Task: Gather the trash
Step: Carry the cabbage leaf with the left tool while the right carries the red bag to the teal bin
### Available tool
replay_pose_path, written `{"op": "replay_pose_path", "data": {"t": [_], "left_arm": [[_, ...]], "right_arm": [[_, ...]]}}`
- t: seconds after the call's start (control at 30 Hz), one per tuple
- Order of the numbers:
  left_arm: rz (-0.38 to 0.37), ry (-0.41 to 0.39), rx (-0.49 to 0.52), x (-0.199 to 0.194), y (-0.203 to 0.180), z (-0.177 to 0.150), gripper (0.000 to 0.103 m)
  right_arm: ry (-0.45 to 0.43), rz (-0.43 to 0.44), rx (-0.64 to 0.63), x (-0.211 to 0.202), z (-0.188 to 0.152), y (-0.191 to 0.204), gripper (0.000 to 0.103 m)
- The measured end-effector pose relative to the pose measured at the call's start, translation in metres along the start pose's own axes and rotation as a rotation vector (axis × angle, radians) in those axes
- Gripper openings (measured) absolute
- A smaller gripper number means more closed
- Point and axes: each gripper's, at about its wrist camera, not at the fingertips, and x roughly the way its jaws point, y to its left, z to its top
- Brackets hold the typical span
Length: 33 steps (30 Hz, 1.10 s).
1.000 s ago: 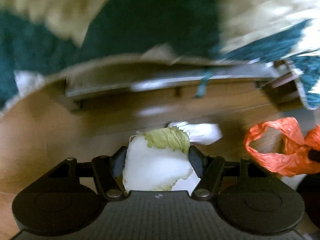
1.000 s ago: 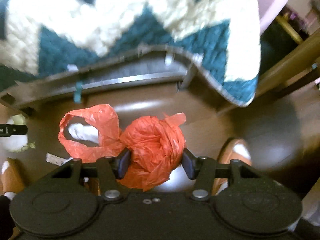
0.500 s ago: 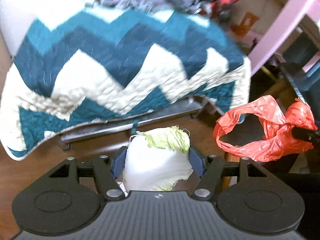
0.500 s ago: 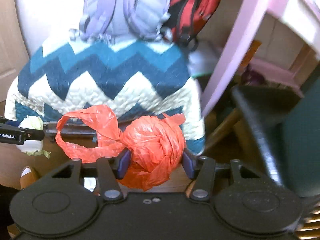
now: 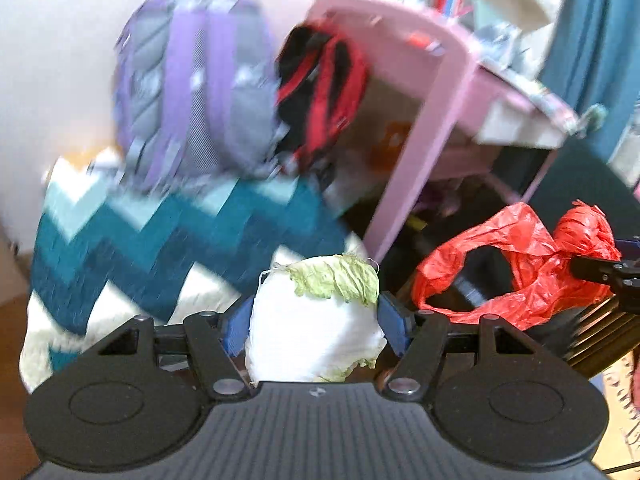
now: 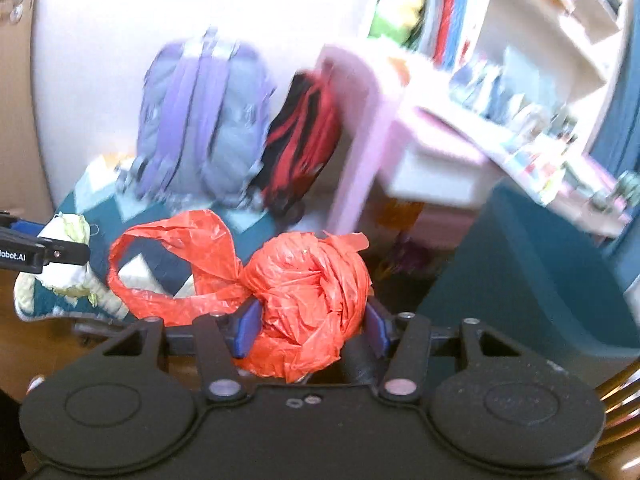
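I am mid-carry: both pieces of trash are picked up and need a bin, which I cannot see yet. My left gripper (image 5: 314, 322) is clamped on a white cabbage chunk (image 5: 312, 328) with a green leaf edge; my right gripper (image 6: 306, 330) squeezes a crumpled red plastic bag (image 6: 308, 300). Both point slightly downward, side by side, above the zigzag blanket (image 5: 140, 248). Next I must find a bin and release over it.

Motion blur smears the purple backpack (image 5: 192, 92), the red-and-black bag (image 5: 320, 92) beside it and the zigzag blanket (image 5: 132, 248) below it. Shelf items (image 6: 516, 112) right of the backpack are too blurred to identify.
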Motion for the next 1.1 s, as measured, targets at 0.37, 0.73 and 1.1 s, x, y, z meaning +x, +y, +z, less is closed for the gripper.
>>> {"op": "replay_pose_path", "data": {"t": [0.37,0.73,1.1], "left_arm": [[-0.086,-0.139,0.141,-0.027,-0.127,0.084,0.065],[-0.202,-0.177,0.279,-0.006,-0.264,0.124,0.065],[-0.276,-0.148,0.377,0.05,-0.382,0.141,0.066]], "right_arm": [[-0.09,-0.212,0.056,-0.057,0.034,-0.123,0.053],[0.025,-0.428,0.084,-0.034,0.01,-0.219,0.053],[0.141,-0.368,-0.039,-0.001,-0.002,-0.231,0.053]]}}
